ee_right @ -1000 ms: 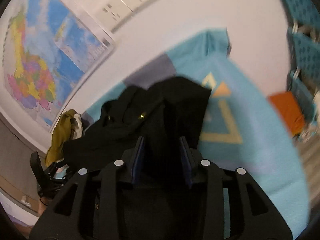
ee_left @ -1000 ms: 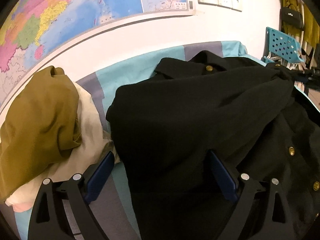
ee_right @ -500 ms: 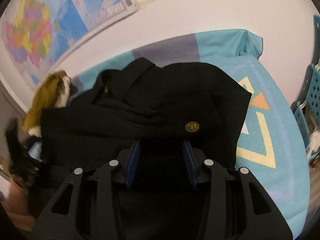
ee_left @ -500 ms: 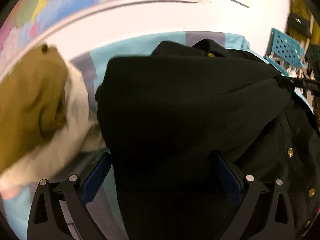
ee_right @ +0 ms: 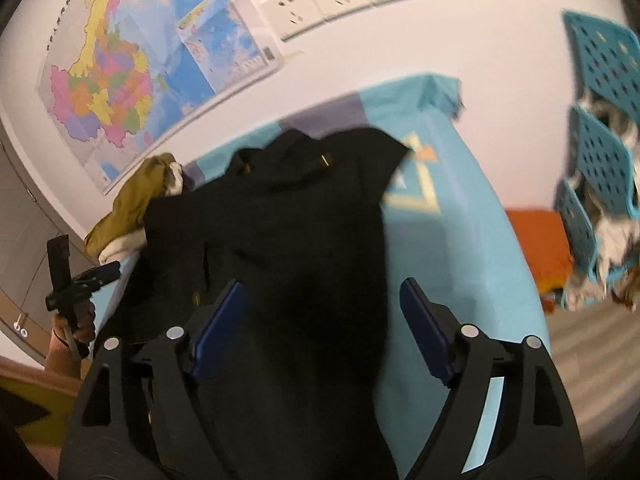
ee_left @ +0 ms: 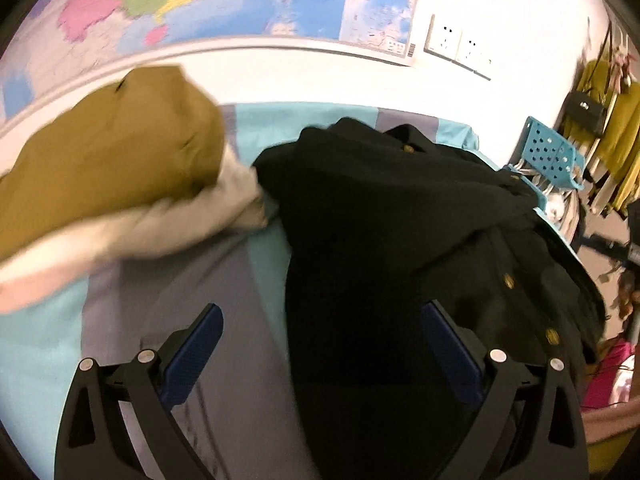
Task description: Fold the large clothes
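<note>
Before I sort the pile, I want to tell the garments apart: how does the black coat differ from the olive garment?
The black coat is spread flat over the blue cover and has gold buttons; the olive garment is bunched in a heap on pale cloth, with no buttons showing. The coat covers far more of the surface. Both lie untouched by tongs.

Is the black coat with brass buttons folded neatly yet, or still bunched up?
Partly folded, not neat: the black coat with brass buttons is doubled over itself on the teal sheet, with rumpled ridges near its collar.
</note>
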A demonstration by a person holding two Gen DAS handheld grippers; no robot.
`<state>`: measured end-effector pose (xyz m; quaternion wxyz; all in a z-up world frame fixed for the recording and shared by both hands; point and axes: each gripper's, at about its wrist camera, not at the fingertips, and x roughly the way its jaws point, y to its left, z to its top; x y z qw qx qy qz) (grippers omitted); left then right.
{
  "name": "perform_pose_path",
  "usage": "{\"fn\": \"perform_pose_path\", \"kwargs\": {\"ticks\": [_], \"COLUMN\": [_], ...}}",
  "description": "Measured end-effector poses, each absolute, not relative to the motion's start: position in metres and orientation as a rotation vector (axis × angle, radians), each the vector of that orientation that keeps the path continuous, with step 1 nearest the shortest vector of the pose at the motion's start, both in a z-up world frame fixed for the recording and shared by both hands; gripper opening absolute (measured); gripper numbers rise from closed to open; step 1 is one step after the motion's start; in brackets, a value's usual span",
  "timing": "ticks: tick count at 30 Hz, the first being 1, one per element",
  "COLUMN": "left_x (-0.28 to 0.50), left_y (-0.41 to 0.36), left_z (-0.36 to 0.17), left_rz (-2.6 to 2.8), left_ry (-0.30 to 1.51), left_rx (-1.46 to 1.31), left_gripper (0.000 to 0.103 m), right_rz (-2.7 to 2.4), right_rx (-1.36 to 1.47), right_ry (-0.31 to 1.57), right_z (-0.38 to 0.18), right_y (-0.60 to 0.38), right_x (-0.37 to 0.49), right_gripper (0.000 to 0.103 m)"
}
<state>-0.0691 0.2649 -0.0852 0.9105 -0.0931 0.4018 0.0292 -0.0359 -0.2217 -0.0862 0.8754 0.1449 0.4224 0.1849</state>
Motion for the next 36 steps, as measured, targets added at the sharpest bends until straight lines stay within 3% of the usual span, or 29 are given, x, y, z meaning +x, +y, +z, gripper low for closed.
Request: {"fn": "perform_pose_path", "kwargs": {"ticks": [7, 17, 24, 27, 34, 36], "left_x": [-0.117, -0.127, -0.120, -0.116, -0.114, -0.111], "left_y": [0.270, 0.232, 0.217, 0.223, 0.199, 0.198], "left_z": [-0.108, -0.126, -0.128, -0.131, -0.126, -0.126], "left_rz": [-0.006, -0.211, -0.332, -0.335, -0.261, -0.240], "left_ry": [0.887, 0.929, 0.930, 0.925, 0.957, 0.962], "left_rx": [-0.341, -0.364, -0.437, -0.524, -0.363, -0.360], "left_gripper": [0.096, 0.096, 0.096, 0.096, 0.095, 0.088], "right_rz": [0.452, 0.544, 0.629, 0.548, 0.552, 0.627], "right_rx": [0.382, 0.331, 0.416, 0.390, 0.316, 0.329], "right_ry": [0.969, 0.952, 0.940, 0.929, 0.963, 0.985], "right_z": [-0.121, -0.121, -0.124, -0.122, -0.122, -0.122], "right_y": [-0.233, -0.212, -0.213, -0.220, -0.217, -0.210], "right_x": [-0.074, -0.086, -0.083, -0.077, -0.084, -0.090], "right_gripper": [0.086, 0.091, 0.090, 0.085, 0.087, 0.084]}}
